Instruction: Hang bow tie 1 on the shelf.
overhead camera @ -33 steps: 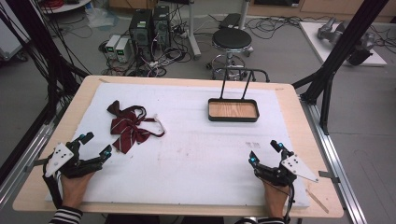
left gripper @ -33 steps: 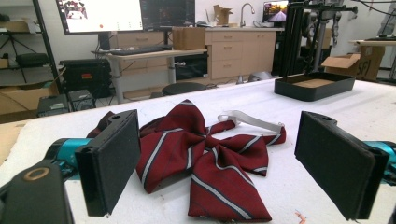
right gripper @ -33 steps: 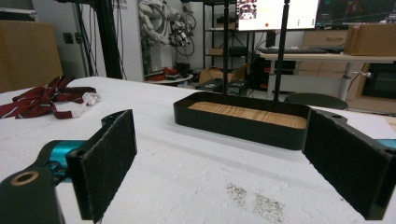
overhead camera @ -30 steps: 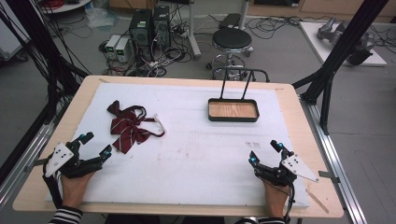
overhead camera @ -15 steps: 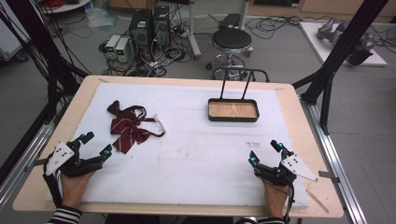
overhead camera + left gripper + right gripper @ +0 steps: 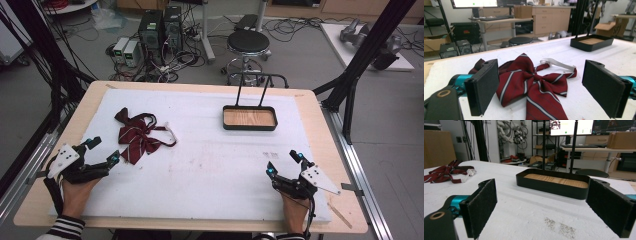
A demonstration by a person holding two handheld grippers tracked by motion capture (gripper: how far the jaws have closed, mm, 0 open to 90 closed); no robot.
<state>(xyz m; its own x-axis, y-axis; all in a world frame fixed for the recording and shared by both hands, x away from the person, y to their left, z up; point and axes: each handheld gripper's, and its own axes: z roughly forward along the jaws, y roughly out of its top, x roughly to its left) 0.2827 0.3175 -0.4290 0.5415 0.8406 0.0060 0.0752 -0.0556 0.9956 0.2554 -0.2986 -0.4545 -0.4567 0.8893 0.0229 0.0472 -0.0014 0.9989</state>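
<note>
Your left gripper (image 6: 103, 151) gapes wide just short of the bow tie (image 6: 138, 136) — your right gripper (image 6: 285, 163) is open too, empty.

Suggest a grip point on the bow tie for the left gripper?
Probably the knot at the middle of the bow tie, coming in from the near side with the open left gripper: the fabric bunches thickest there, while the tails lie flat on the table.

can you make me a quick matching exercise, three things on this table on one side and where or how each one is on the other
Things:
1. bow tie
2. tray
3. left tool

Places or states:
A. far right part of the white mat, wooden floor, tall black handle
B. near left edge, jaws open, pointing at the red cloth
C. flat on the mat's left part, dark red with pale stripes

Pairs: 1-C, 2-A, 3-B
</note>
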